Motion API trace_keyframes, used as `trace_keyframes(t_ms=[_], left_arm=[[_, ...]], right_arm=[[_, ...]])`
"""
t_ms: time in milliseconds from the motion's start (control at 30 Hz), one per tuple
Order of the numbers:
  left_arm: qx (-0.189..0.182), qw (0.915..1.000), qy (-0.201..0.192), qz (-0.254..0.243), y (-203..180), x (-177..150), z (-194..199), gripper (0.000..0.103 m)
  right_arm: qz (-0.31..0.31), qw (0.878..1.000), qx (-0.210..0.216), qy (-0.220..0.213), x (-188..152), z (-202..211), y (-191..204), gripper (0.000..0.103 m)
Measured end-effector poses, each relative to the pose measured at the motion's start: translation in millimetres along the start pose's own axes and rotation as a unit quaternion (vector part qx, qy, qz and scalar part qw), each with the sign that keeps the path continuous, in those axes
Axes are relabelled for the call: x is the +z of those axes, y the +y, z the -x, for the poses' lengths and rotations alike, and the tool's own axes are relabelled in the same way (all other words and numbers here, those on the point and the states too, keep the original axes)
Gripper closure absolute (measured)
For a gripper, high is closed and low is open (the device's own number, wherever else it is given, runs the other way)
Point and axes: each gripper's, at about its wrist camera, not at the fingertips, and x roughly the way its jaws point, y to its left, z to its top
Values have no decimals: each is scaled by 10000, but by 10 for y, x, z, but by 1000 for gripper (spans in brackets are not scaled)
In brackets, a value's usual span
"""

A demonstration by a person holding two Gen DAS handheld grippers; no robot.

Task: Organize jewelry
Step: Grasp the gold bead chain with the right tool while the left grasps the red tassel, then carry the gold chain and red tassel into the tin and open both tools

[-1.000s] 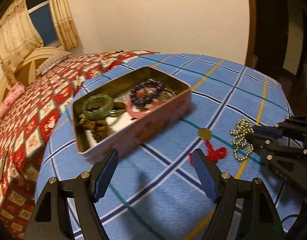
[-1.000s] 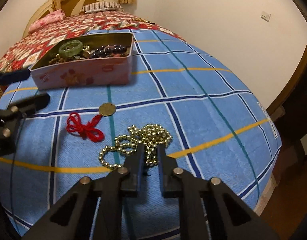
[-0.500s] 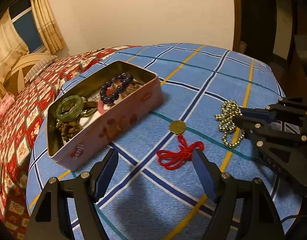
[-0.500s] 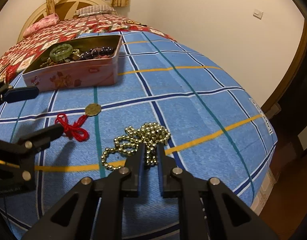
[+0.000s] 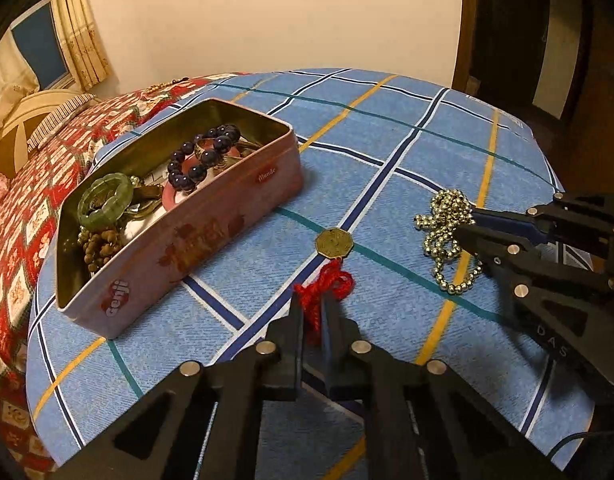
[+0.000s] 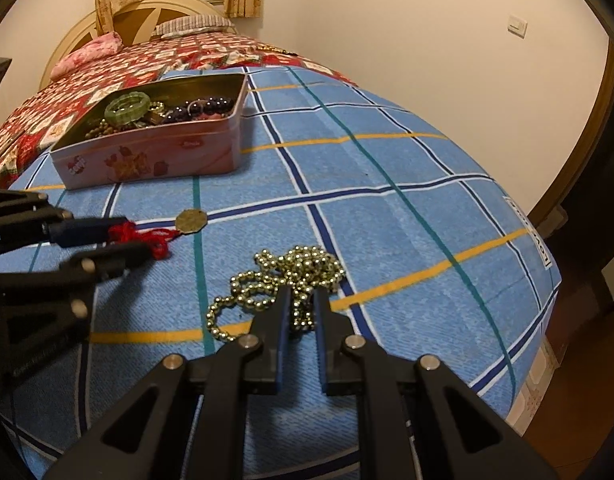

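Observation:
A pink tin box (image 5: 211, 236) (image 6: 155, 160) lies open on the blue checked cloth, holding a green bangle (image 5: 103, 200), a dark bead bracelet (image 5: 203, 156) and brown beads. A brass coin charm (image 5: 333, 242) (image 6: 191, 220) with a red cord knot (image 5: 325, 286) (image 6: 147, 236) lies in front of the box. My left gripper (image 5: 311, 312) (image 6: 125, 240) is shut on the red cord. A gold bead chain (image 5: 447, 236) (image 6: 283, 284) lies to the right. My right gripper (image 6: 299, 304) (image 5: 467, 224) is shut on the bead chain, which rests on the cloth.
The blue cloth (image 6: 387, 168) covers a rounded surface that drops off at the right and near edges. A bed with a red patterned quilt (image 6: 107, 68) lies behind the box. A wall and a dark wooden door frame (image 5: 463, 20) stand beyond.
My left gripper has moved right and forward from the box to the red cord and closed on it. My right gripper stays closed on the bead chain.

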Motion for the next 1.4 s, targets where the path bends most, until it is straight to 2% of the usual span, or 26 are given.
trace_keyframes(t_ms=[167,433,1033,1400], left_arm=[[154,9998,-122,68,100,-27,97,101],[465,9976,-456,228,321,-19,363,101],[629,9936,-788,517,621,38,705,101],[778,9915,-812,654,759,55,816,101]], right_arm=[[1,9999,100,-99,0,32,21,95],[3,9993,240,-298,39,123,93,97],[85,9975,156,-681,242,429,121,97],[258,9955,163,-894,410,540,207,97]])
